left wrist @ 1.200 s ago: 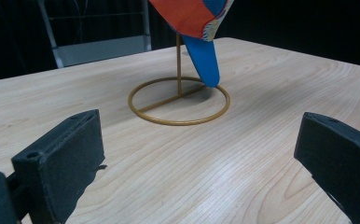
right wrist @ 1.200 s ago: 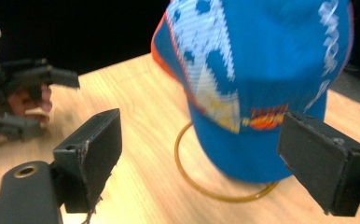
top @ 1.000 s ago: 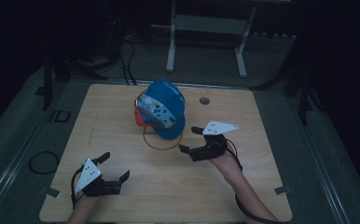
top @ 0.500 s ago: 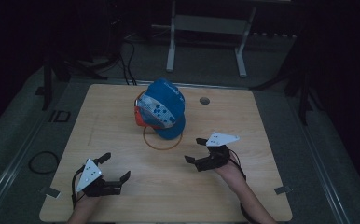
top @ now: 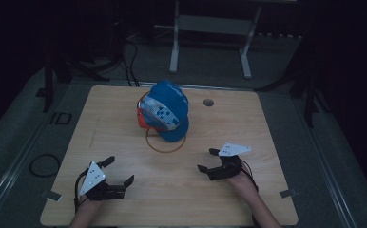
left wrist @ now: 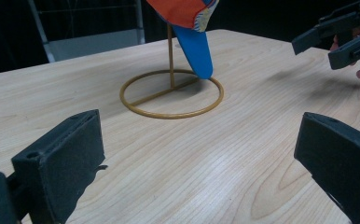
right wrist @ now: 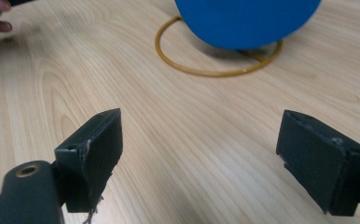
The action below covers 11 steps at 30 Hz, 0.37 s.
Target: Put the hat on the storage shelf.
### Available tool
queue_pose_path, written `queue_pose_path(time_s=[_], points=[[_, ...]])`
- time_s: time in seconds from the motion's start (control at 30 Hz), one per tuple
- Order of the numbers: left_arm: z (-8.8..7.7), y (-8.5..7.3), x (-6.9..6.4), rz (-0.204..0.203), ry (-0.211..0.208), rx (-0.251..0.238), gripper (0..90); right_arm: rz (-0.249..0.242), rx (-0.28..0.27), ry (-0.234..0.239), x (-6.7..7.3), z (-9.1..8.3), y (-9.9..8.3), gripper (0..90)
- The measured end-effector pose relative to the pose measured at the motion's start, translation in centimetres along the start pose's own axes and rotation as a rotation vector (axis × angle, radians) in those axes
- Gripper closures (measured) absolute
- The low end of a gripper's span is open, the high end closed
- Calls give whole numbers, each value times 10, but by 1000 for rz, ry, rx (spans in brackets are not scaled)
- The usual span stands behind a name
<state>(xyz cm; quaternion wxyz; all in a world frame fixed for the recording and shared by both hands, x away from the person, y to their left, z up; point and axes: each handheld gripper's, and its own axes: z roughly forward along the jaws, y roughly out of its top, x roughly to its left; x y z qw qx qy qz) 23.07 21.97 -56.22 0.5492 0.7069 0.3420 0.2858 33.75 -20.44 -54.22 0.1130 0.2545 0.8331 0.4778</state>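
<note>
Left tongs [top: 117,172] sit low near the front-left edge of the table [top: 267,123], jaws spread wide, nothing between them. Centre: blue cap [top: 169,111] with an orange and patterned panel hangs on a thin brass-coloured stand [top: 166,142], ring base flat on the wood, brim pointing down over the ring. Right tongs [top: 208,160] are at front-right, jaws wide apart and empty, well clear of the cap. Judgement: cap looks hung and let go, both hands off, so the hanging seems done; little left beyond resting the tongs.
</note>
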Motion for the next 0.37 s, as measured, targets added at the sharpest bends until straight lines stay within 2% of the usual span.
queue_pose_path(time_s=[0.27, 0.37], points=[[-1, -1, 1, -11, 3, -2, 19, 29, 8, -38, -11, -11, -17, 145], [-1, -1, 1, -7, 1, 2, 19, 31, -2, -45, -13, -12, -17, 146]])
